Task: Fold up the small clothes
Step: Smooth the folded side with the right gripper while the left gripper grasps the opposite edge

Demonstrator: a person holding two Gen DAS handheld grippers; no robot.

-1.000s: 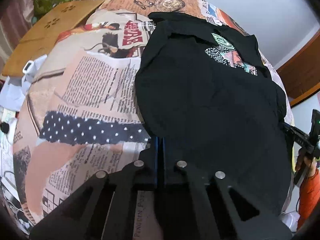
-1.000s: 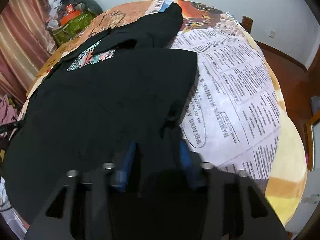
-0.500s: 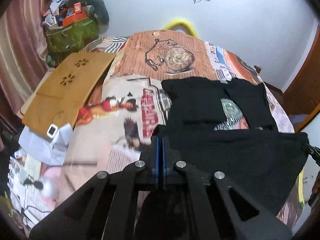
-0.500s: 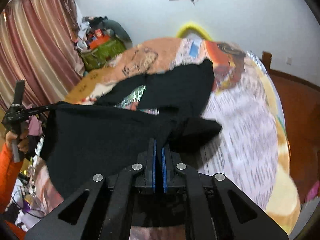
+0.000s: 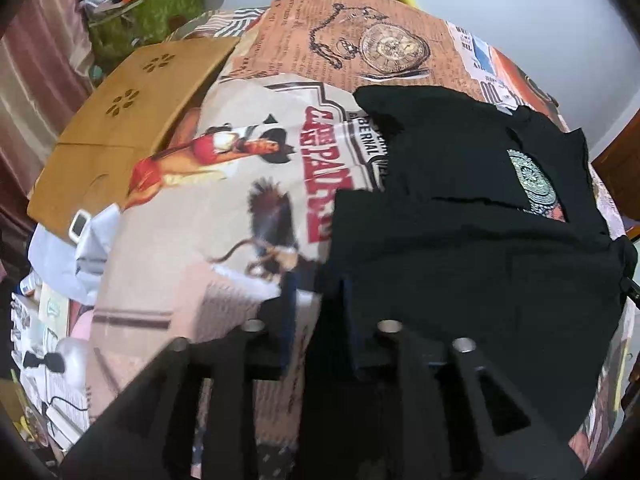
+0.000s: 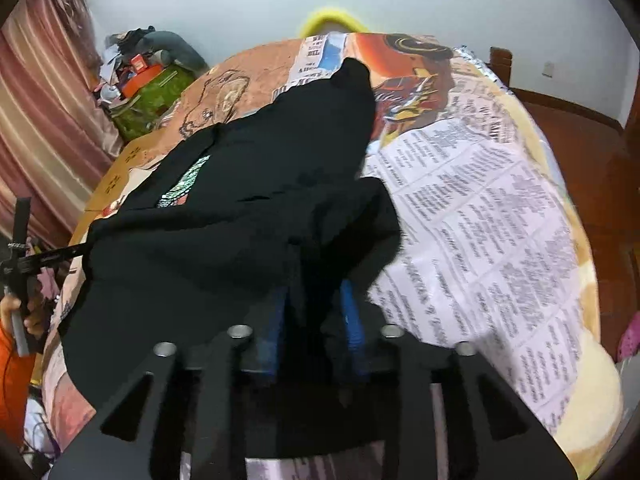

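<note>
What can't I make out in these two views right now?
- Black shirt: near hem hidden behind the left gripper in the left wrist view; its jaws are opening.
- Right gripper: fabric covers the fingertips in the right wrist view; jaws opening.
- Shirt print: mostly folded under.
- Bedspread text: motion-blurred.

We noted a plain white wall (image 6: 240, 4) behind the bed, striped pink curtains (image 6: 44, 112) at the left, and a reddish wooden floor (image 6: 576, 128) at the right. A cluttered green box (image 5: 148, 20) stood in the corner.
</note>
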